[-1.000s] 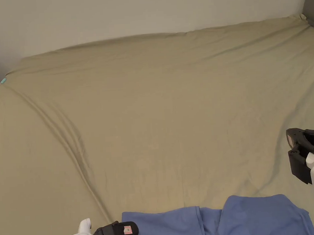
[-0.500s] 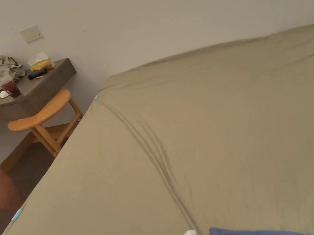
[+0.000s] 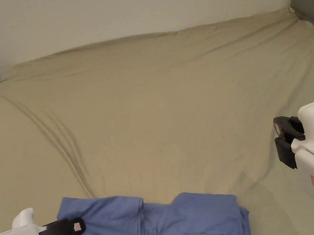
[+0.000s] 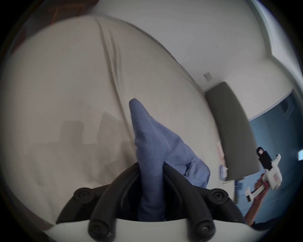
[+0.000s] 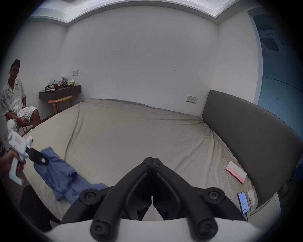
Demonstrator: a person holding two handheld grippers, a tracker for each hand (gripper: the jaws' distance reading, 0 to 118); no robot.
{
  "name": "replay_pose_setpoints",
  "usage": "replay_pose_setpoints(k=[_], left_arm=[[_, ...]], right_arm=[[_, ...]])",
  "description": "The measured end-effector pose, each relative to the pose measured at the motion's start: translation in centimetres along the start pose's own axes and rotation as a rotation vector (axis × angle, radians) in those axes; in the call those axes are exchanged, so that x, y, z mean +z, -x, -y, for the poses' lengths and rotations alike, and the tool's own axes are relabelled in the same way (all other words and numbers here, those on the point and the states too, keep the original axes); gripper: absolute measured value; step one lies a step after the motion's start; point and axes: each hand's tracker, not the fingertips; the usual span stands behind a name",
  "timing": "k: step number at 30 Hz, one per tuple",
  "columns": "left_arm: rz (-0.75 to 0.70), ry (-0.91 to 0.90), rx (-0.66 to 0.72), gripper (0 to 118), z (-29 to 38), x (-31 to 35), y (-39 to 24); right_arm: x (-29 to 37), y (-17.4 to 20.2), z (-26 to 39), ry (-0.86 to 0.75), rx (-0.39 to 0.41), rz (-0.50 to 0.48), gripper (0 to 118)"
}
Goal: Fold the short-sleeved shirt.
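**Left gripper holding a corner of the blue shirt on the bed**

The blue shirt (image 3: 152, 219) is lying rumpled along the near edge of the bed (image 3: 158, 99), which is wearing a tan sheet with a long crease running down its left part. In the head view the left gripper (image 3: 71, 227) is sitting at the shirt's left end, its black jaws over the cloth. In the left gripper view the jaws are clenching a bunched fold of the shirt (image 4: 150, 157): the cloth is passing between both of them and rising to a point beyond the tips, while the rest is trailing off to the right onto the sheet.

The right gripper (image 3: 280, 138) is hanging over the right part of the bed, well apart from the shirt and touching nothing. In the right gripper view its jaws are pressed together tip to tip with nothing between them (image 5: 152, 159). That view is also showing the left gripper (image 5: 39, 158) farther off, with a hand (image 5: 9, 161) around its handle and the shirt (image 5: 60, 176) spreading from it towards the near edge.

A grey headboard (image 5: 255, 139) is standing at the right end of the bed. Near it a pink-and-white box (image 5: 236, 174) and a phone (image 5: 243, 202) are lying on the sheet. At the far left a person (image 5: 14, 101) is sitting beside a wooden stool (image 5: 60, 102) and a dark shelf (image 5: 59, 92) with clutter on it.
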Motion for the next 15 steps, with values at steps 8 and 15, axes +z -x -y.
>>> replay_pose_setpoints(k=[8,15], left_arm=[[-0.115,0.123,-0.265,9,-1.0,0.5,-9.7],[0.041,0.263,-0.321,9,3.1,-8.0,-17.9]], right_arm=[[-0.4,-0.2,0.5,0.007,-0.028,-0.001,0],[-0.1,-0.8,1.1,0.013,-0.016,-0.003,0]])
